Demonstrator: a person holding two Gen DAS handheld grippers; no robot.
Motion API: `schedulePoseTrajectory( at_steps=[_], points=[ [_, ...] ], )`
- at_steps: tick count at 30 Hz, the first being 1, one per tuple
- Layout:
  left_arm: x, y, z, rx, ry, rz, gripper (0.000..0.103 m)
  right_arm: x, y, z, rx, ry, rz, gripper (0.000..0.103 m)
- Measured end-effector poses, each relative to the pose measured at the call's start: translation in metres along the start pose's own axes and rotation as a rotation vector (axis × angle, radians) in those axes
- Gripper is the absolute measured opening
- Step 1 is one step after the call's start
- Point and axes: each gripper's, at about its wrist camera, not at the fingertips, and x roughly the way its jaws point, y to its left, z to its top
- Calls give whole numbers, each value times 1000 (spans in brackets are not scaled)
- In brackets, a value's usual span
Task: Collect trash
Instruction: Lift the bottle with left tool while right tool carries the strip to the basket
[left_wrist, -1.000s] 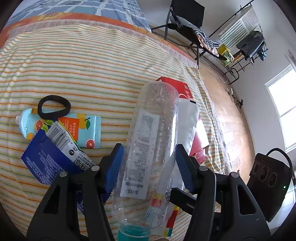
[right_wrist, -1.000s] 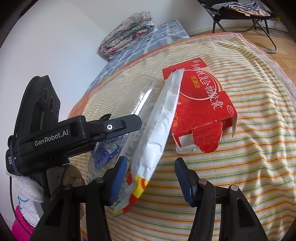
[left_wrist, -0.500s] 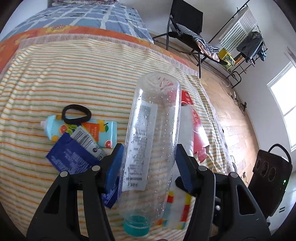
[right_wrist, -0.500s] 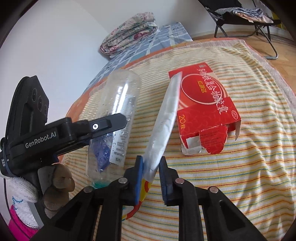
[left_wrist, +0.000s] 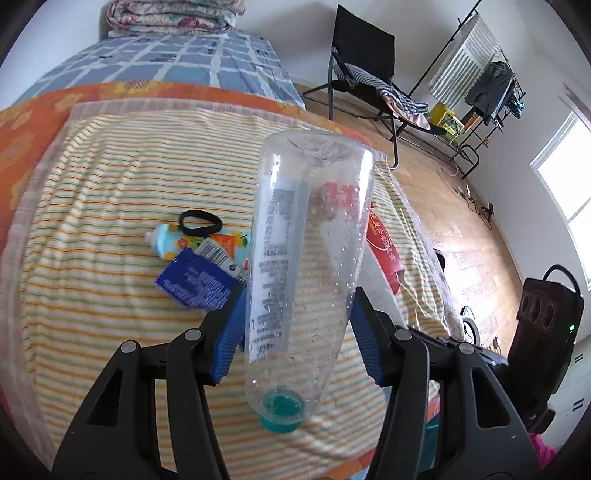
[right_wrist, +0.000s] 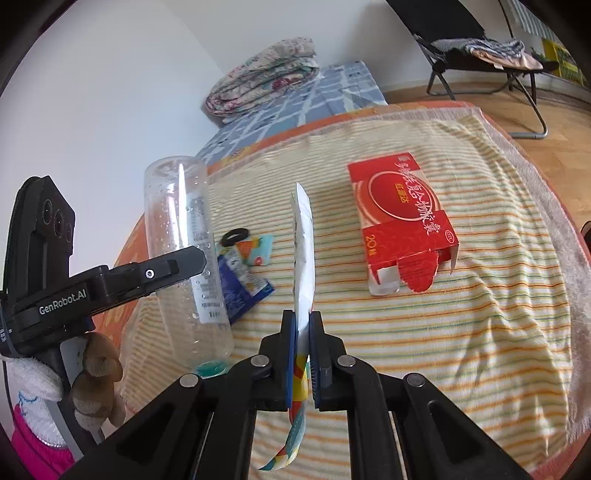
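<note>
Now I am holding the clear bottle (left_wrist: 306, 266) between my left gripper (left_wrist: 297, 334) pads and, having just shut the right gripper (right_wrist: 303, 345) on the white wrapper (right_wrist: 303, 251), lifting both off the striped blanket (right_wrist: 461, 332), leaving the red box (right_wrist: 402, 225) ahead-right.

I'm seeing bare striped blanket (right_wrist: 424, 332) lying open between the red box (right_wrist: 402, 225) and the blue wrapper (right_wrist: 240, 291). The held clear bottle (left_wrist: 306, 258) is blocking the left gripper's (left_wrist: 295, 332) forward path; pouch (left_wrist: 177, 243) and hair tie (left_wrist: 200, 222) are crowding beyond.
</note>
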Motion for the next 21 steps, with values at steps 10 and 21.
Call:
schedulePoseTrajectory(
  at_steps=[10,21],
  points=[
    [-58,-5,-28,61,-51,10,57,-40,31,-23,-72,3,17,5],
    [-102,-6,-69,99,-68,10,57,-75,65,-61,-153,50,60,5]
  ],
)
